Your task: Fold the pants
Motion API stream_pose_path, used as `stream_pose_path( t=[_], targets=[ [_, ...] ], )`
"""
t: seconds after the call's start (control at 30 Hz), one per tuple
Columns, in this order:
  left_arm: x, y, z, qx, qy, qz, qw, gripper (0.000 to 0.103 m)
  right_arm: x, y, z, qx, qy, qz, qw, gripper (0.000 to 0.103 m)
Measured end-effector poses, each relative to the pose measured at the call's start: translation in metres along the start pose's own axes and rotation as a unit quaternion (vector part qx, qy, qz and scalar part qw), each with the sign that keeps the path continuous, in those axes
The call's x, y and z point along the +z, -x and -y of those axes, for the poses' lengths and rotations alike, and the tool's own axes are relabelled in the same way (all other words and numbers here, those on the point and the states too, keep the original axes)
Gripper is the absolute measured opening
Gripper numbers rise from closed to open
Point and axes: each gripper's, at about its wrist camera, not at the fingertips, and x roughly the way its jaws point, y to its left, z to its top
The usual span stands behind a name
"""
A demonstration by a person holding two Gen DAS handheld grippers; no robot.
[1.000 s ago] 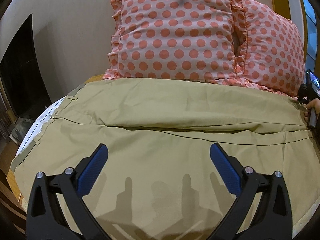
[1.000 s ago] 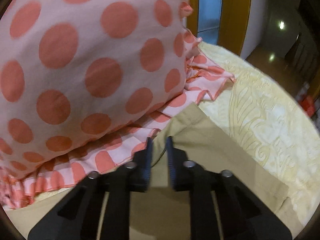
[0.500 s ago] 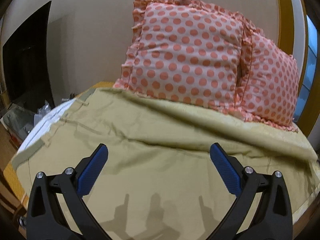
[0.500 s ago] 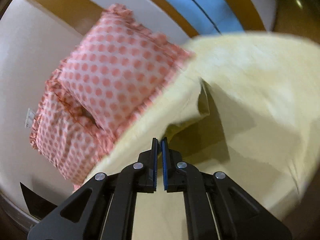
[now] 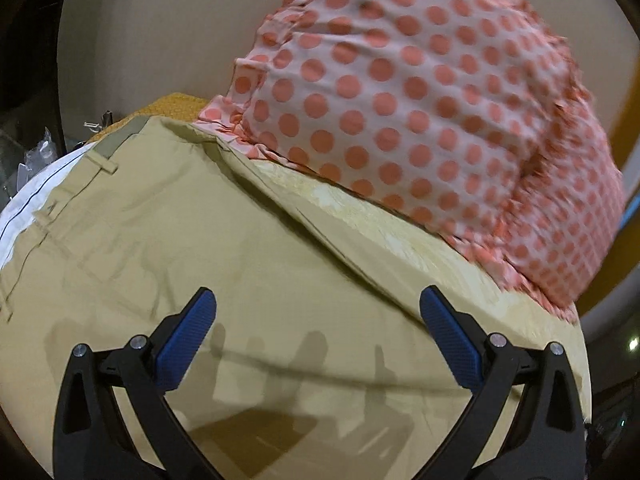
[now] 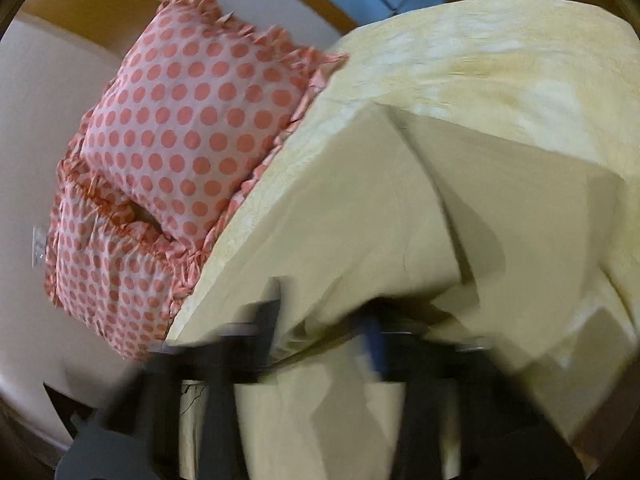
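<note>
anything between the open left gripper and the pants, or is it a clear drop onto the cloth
Nothing visible blocks it. The left gripper is open above bare khaki pants; the polka-dot pillow sits beyond the far edge, out of the path.

Our left gripper [image 5: 318, 330] has black, curved plastic arms with silver screws at the joints and blue, finely textured pads [image 5: 188, 336]. Our right gripper [image 6: 324, 332] is blurred: we make out only black arms and one blue pad [image 6: 374, 344].

One pants [image 5: 224, 248], two pillows [image 6: 188, 120].
</note>
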Motion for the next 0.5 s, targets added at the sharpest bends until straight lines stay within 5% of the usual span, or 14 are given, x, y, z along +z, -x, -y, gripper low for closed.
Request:
stream_pose_path(
  t=[0.2, 0.3, 0.33, 0.37, 0.4, 0.5],
  targets=[
    [0.032, -0.061, -0.006, 0.022, 0.027, -0.059, 0.9976, 0.094, 0.009, 0.009, -0.003, 0.034, 0.014, 0.033, 0.999, 0.002],
    [0.043, -0.096, -0.019, 0.036, 0.075, -0.105, 0.9910, 0.073, 0.011, 0.007, -0.004, 0.041, 0.010, 0.036, 0.998, 0.002],
    [0.046, -0.096, -0.019, 0.045, 0.075, -0.089, 0.9922, 0.064, 0.012, 0.007, -0.005, 0.042, 0.010, 0.036, 0.998, 0.002],
    [0.049, -0.098, -0.019, 0.057, 0.072, -0.085, 0.9922, 0.033, 0.013, 0.008, -0.007, 0.044, 0.011, 0.037, 0.998, 0.002],
    [0.050, -0.101, -0.021, 0.052, 0.071, -0.095, 0.9916, 0.013, 0.015, 0.010, -0.009, 0.051, 0.012, 0.039, 0.998, 0.002],
    [0.043, -0.081, -0.032, 0.022, 0.100, -0.085, 0.9911, 0.004, 0.021, 0.021, -0.018, 0.065, 0.020, 0.051, 0.996, 0.002]
  ],
)
